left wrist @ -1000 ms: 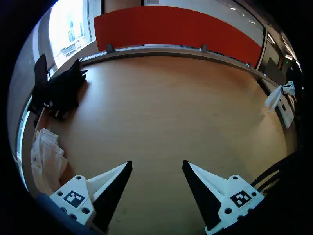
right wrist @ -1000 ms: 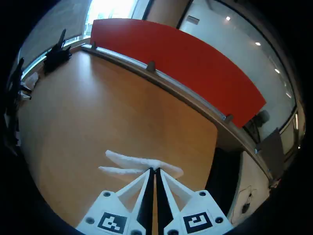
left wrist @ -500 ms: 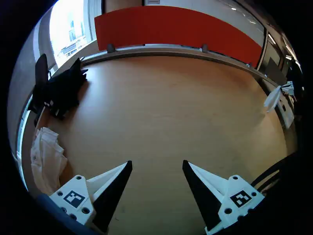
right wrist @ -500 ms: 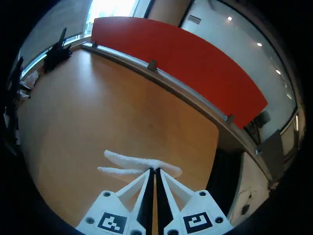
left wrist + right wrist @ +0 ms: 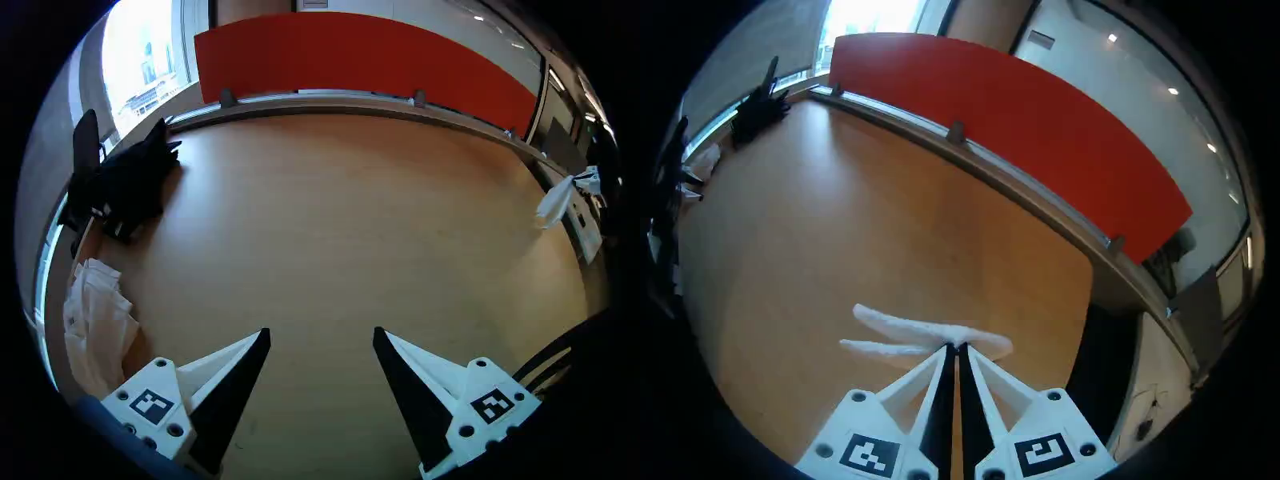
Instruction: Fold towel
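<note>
Right claw (image 5: 958,348), towel (image 5: 912,330): seemingly unmoved.

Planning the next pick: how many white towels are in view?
2. One white cloth towel is pinched in the right gripper; a crumpled white cloth pile lies at the wooden table's edge, possibly hiding more.

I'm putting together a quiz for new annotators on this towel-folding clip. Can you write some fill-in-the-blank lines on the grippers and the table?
1. The right gripper pinches a white ____ between its fingers.
2. The left gripper is ____, with bare wooden table between its fingers.
3. The panel standing along the table's far edge is ____ in colour.

Missing words: towel; open; red
</note>
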Available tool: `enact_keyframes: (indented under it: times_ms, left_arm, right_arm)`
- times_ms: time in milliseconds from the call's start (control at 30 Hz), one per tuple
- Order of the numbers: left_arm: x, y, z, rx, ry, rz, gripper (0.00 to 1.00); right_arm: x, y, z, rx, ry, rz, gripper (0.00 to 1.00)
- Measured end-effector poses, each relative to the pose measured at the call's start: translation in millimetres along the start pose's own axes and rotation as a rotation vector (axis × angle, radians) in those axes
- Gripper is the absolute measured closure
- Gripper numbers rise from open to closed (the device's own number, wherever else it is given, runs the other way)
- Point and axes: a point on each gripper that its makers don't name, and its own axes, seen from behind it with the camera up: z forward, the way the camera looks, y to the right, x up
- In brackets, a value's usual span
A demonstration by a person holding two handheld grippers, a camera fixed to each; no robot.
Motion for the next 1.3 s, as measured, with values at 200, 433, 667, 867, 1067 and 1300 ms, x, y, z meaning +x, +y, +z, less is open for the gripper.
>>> enact_keyframes:
  times_ms: [200, 433, 667, 867, 1067, 1300]
  left_arm:
    - [0, -0.3, 0.4, 0.000, 0.000, -0.002, 0.05]
    - [0, 0.6, 0.6, -0.001, -0.001, 0.003, 0.05]
    - [0, 2.5, 0.8, -0.004, -0.002, 0.009, 0.05]
    - [0, 2.5, 0.0, -0.004, -0.002, 0.012, 0.05]
    - [-1, 1.2, -1.5, -0.002, -0.001, 0.011, 0.05]
    - [-2, 1.4, -3.2, -0.001, -0.002, 0.015, 0.05]
  right_arm:
    - [-16, -1, -1.8, -0.002, -0.022, 0.005, 0.96]
    - [-48, 1, -4.4, -0.013, -0.070, 0.022, 0.96]
    - [-78, -2, -5.0, -0.018, -0.118, 0.046, 0.96]
    - [-100, -3, -4.6, -0.035, -0.150, 0.068, 0.96]
    - [-119, -5, -6.5, -0.044, -0.177, 0.092, 0.96]
    - [-140, -8, -7.5, -0.058, -0.210, 0.120, 0.95]
